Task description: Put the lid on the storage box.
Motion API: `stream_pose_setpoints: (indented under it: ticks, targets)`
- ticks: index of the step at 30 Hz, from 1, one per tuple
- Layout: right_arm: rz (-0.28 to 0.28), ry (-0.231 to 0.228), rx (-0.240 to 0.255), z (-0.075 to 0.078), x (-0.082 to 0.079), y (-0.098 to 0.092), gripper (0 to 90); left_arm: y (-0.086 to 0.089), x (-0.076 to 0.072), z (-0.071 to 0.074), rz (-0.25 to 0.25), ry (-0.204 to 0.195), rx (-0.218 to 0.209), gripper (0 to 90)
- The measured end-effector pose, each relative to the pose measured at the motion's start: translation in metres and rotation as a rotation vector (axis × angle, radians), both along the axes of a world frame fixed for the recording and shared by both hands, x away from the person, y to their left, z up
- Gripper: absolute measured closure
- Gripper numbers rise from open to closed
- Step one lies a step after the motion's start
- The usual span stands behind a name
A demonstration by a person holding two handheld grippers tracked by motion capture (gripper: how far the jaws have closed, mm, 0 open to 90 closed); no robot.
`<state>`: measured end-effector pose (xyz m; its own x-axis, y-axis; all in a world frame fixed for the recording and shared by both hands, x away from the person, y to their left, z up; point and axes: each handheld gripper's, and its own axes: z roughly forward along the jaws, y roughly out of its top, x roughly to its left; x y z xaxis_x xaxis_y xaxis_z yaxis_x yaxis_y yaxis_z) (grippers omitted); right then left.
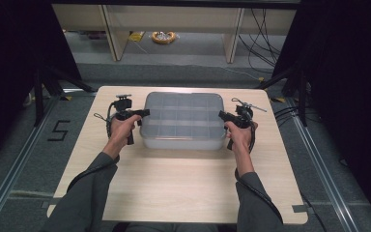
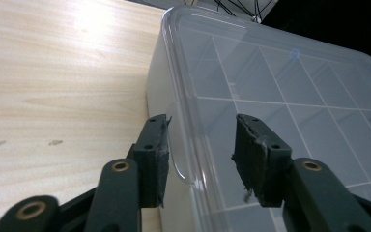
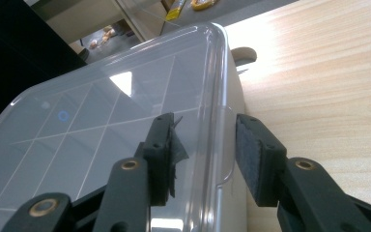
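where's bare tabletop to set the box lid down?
Widest bare patch: the table's near strip, between the clear compartment box and the near edge, with forearms at its sides. Narrow strips run left and right of the box, crowded by the left gripper and right gripper straddling the lid rim.

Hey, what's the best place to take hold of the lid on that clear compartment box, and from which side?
Take the lid by its overhanging lip at the two short ends, one tool from each side. The left tool and right tool already straddle that thin lip, one jaw over the top and one outside. The lid is flat, wide and smooth, so probably only its edges offer a hold.
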<state>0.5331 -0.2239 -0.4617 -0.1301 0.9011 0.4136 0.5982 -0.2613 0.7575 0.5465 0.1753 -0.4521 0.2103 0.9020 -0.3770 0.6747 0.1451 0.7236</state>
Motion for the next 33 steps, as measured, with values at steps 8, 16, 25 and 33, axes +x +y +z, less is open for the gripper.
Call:
stream_pose_setpoints:
  ticks: [8,16,25,33]
  targets:
    - [-0.016,0.026,0.053,0.0019,-0.0029,0.0022,60.9,-0.0004,0.0002,-0.0012,0.013,-0.003,-0.029,55.3]
    - [-0.004,-0.001,0.003,0.0006,0.0003,-0.0001,59.8,-0.0030,-0.0016,-0.0013,0.013,-0.005,-0.013,54.9]
    - [-0.023,0.024,0.026,0.0039,0.0006,0.0068,59.7,-0.0043,0.0022,-0.0006,0.036,-0.012,0.014,55.7]
    - [-0.018,0.011,0.024,0.0018,0.0019,0.0062,60.0,-0.0034,0.0057,-0.0047,0.027,-0.043,-0.009,55.3]
